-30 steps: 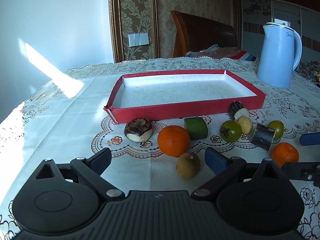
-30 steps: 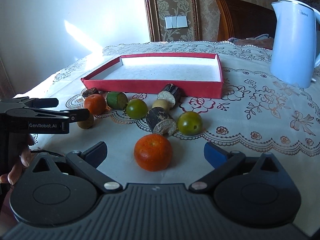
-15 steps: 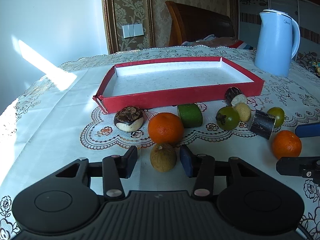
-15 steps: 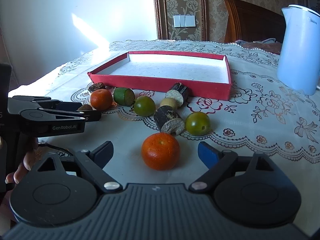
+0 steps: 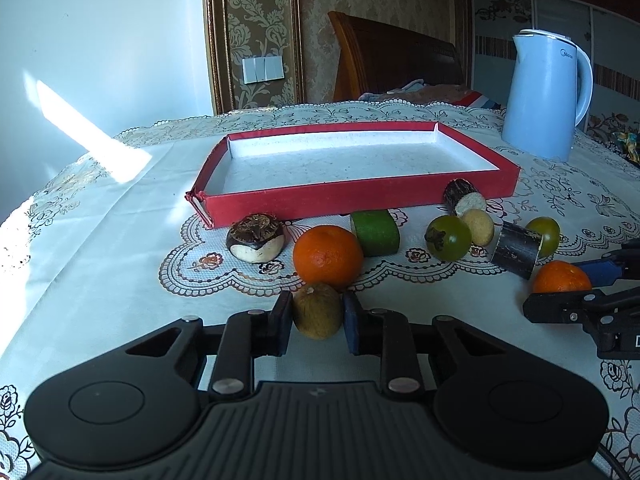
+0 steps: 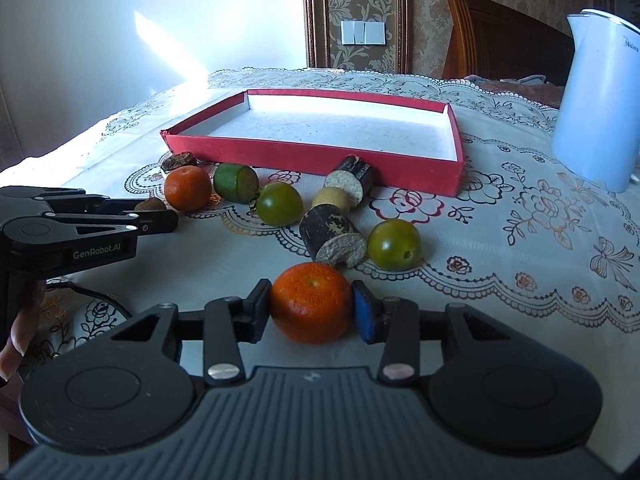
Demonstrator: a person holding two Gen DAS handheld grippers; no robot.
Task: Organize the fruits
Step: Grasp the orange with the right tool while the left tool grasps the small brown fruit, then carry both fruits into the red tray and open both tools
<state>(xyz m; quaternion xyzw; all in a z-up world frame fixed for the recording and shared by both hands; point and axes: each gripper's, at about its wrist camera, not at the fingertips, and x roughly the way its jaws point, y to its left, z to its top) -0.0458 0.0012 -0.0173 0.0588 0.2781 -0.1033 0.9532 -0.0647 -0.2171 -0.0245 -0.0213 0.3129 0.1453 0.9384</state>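
The left gripper (image 5: 317,317) is clamped on a brown fruit (image 5: 318,311). The right gripper (image 6: 313,308) tilts downward, jaws closing against a tangerine (image 6: 311,301) between them.

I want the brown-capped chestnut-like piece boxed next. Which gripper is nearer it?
Left. The left gripper, shut on a small brown fruit, sits just in front of the piece; the right gripper is closing on an orange farther away.

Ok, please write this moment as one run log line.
left gripper: shut on brown fruit | right gripper: closing on orange | red tray: empty
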